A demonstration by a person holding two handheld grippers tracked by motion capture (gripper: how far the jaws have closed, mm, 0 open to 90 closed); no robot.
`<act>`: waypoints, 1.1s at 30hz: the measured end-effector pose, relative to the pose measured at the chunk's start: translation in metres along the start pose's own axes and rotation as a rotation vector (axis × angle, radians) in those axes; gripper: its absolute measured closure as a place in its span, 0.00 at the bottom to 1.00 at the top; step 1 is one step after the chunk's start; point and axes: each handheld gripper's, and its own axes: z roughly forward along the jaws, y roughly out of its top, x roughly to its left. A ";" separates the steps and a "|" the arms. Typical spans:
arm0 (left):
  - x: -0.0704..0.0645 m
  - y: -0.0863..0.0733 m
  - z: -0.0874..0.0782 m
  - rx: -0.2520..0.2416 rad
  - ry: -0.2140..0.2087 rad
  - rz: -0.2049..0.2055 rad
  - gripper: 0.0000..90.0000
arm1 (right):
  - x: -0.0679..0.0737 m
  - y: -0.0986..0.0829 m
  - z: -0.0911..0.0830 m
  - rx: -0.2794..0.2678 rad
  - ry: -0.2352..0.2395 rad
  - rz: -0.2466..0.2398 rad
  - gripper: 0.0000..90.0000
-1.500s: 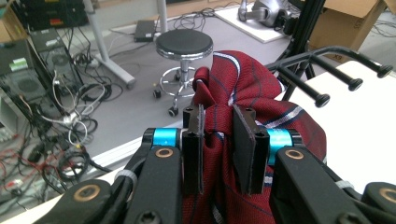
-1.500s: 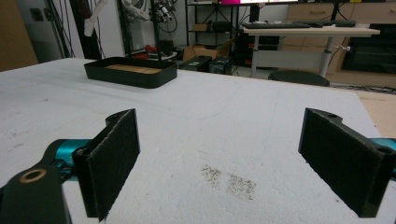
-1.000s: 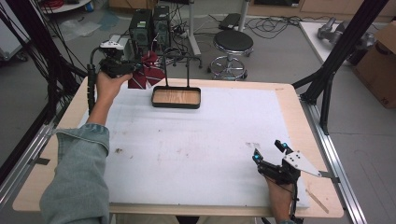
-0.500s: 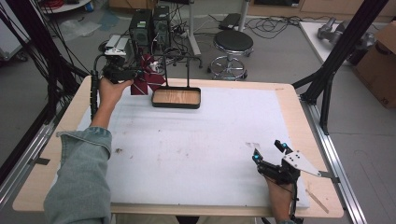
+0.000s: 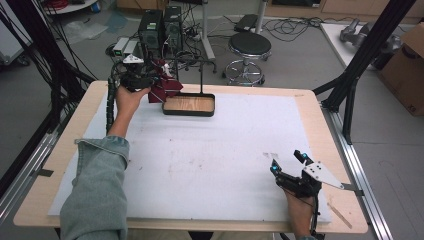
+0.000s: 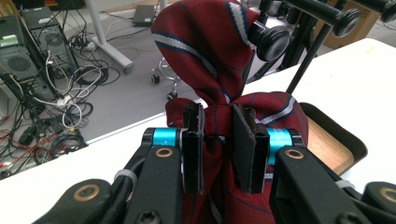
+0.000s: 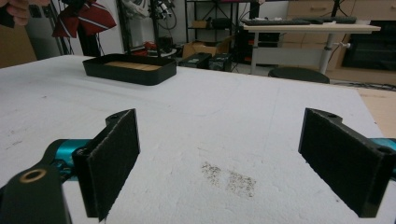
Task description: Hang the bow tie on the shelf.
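A dark red striped tie (image 6: pixel 219 60) hangs bunched over a black rack peg (image 6: pixel 273 42) above the black tray with a wooden floor (image 5: pixel 189 104). My left gripper (image 6: pixel 218 140) is shut on the tie's folded middle, held up at the table's far left (image 5: pixel 137 80). The tie (image 5: pixel 162 85) shows beside the rack post (image 5: pixel 201 75). My right gripper (image 5: pixel 289 162) rests open near the front right of the white mat, nothing between its pads (image 7: pixel 116 154). From there the tie (image 7: pixel 86 18) and tray (image 7: pixel 130 70) appear far off.
A white foam mat (image 5: pixel 210 155) covers the wooden table (image 5: pixel 80 115). A stool (image 5: pixel 248 50), computer towers (image 5: pixel 160 30) and cables lie on the floor beyond the far edge. Black frame struts (image 5: pixel 360 65) stand at the right.
My left gripper has carried the tie up and slightly right toward the rack peg above the tray. The right gripper has stayed put, open.
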 end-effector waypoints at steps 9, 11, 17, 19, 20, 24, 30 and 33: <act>-0.002 -0.010 0.013 -0.006 0.002 0.014 0.82 | -0.001 0.000 0.000 -0.005 0.002 -0.003 0.13; -0.003 -0.011 0.015 -0.003 0.000 0.013 0.82 | -0.001 0.000 0.000 -0.005 0.002 -0.003 0.13; -0.004 -0.011 0.017 -0.006 0.003 0.020 0.82 | -0.001 0.000 0.000 -0.004 0.002 -0.001 0.13; -0.004 -0.011 0.017 -0.012 0.003 0.015 0.81 | -0.001 0.000 0.000 -0.005 0.002 -0.001 0.13; -0.003 -0.012 0.016 -0.014 -0.002 0.015 0.81 | -0.001 0.000 0.000 -0.005 0.003 -0.001 0.13; -0.001 -0.012 0.017 -0.011 0.002 0.016 0.80 | -0.001 0.000 0.000 -0.006 0.003 0.001 0.13; -0.001 -0.013 0.018 -0.010 0.006 0.016 0.79 | -0.001 0.000 0.000 -0.006 0.002 0.001 0.13; -0.001 -0.013 0.017 -0.012 0.008 0.021 0.74 | -0.001 0.000 0.000 -0.006 0.002 0.002 0.13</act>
